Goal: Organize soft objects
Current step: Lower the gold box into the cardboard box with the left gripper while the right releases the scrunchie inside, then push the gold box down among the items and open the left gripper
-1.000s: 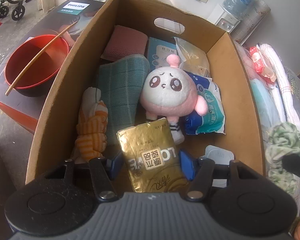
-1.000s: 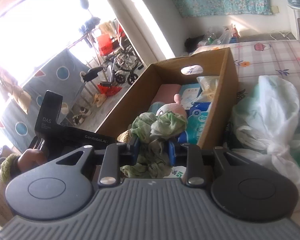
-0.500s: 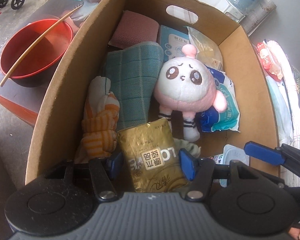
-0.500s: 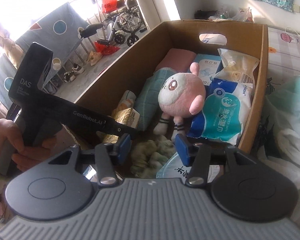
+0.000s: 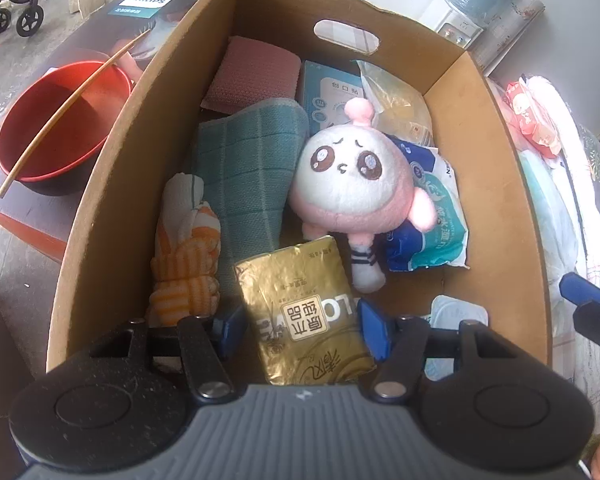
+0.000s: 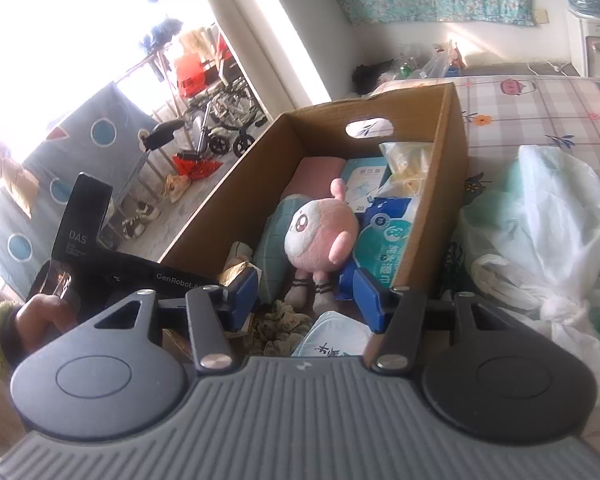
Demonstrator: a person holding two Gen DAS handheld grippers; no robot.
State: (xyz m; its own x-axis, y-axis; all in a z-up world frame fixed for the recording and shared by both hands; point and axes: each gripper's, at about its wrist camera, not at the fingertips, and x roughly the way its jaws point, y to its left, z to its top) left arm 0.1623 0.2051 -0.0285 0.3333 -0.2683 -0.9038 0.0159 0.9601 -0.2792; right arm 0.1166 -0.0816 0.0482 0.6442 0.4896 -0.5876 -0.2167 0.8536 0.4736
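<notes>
A cardboard box holds a pink-and-white plush, a teal towel, an orange striped cloth, a pink cloth and a blue wipes pack. My left gripper is shut on a gold foil packet above the box's near end. My right gripper hovers over the same end, its jaws opening with nothing pressed between them. A crumpled green cloth lies loose on the box floor below it, beside a white lidded pack. The plush lies just beyond.
A red basin with a stick across it sits left of the box on a dark Philips carton. Plastic bags and bundled cloth lie on the checked bed to the right. A hand grips the left tool.
The right gripper carried the green cloth over the box, opened, and let it drop into the near end. The left gripper kept its hold on the gold packet.
</notes>
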